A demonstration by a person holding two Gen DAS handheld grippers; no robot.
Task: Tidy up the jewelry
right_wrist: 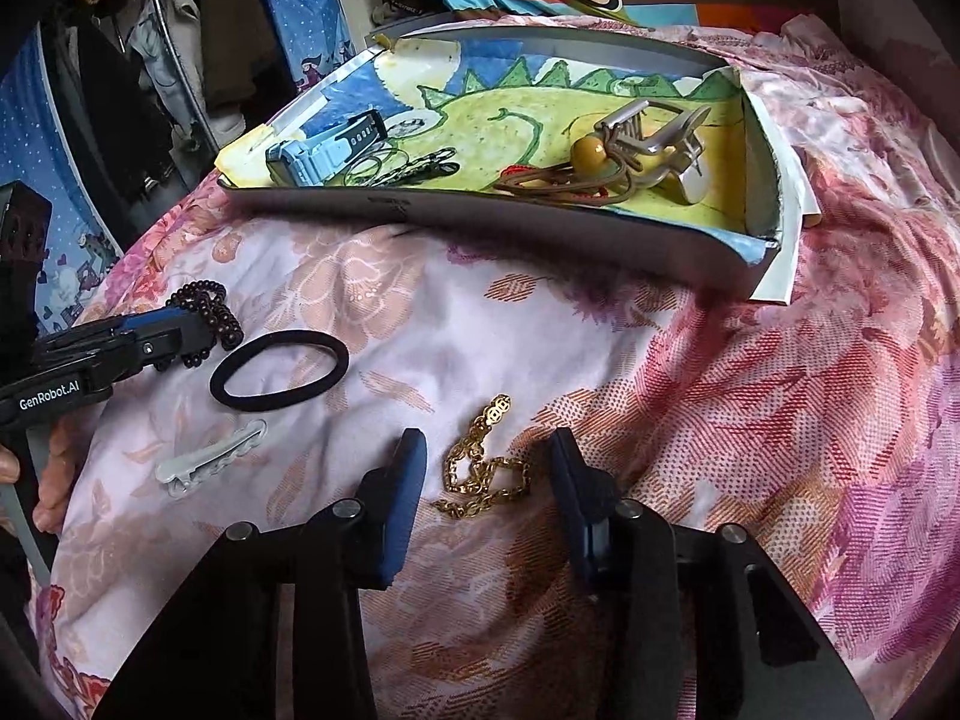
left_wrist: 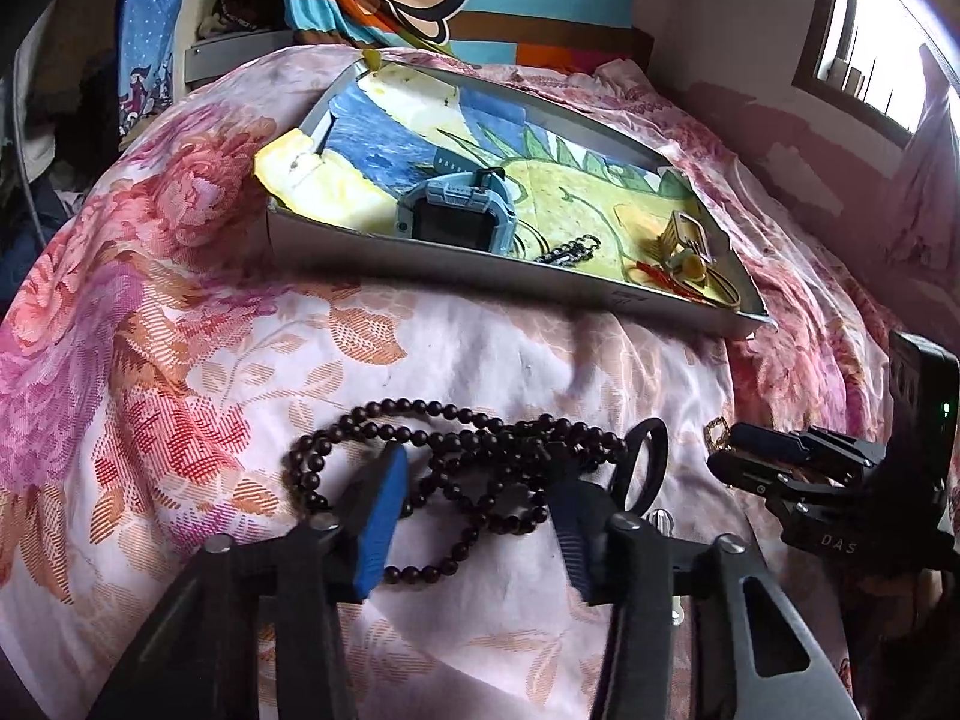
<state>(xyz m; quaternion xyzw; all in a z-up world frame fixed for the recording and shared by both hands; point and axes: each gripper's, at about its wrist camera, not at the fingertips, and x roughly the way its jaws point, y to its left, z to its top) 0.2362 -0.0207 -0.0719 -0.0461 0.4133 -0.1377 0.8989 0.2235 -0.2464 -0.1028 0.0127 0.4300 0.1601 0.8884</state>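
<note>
A long strand of dark brown beads [left_wrist: 510, 450] lies bunched on the floral bedspread. My left gripper [left_wrist: 477, 468] straddles it, its blue pads [left_wrist: 378, 516] on either side of the bunch, and I see no firm squeeze. In the right wrist view the same left gripper [right_wrist: 174, 330] sits at the far left with the beads [right_wrist: 210, 306] at its tip. A gold chain [right_wrist: 480, 468] lies between the fingers of my right gripper [right_wrist: 487, 444], with cloth showing on both sides of it. From the left wrist view, the right gripper [left_wrist: 738, 450] is beside that chain [left_wrist: 715, 429].
A grey tray [right_wrist: 480, 216] lined with a dinosaur drawing sits further back on the bed. It holds a blue watch [right_wrist: 312, 156], a claw clip [right_wrist: 654, 132] and cords. A black hair tie [right_wrist: 279, 369] and a white hair clip [right_wrist: 210, 459] lie loose. A hand [right_wrist: 54, 480] holds the left gripper.
</note>
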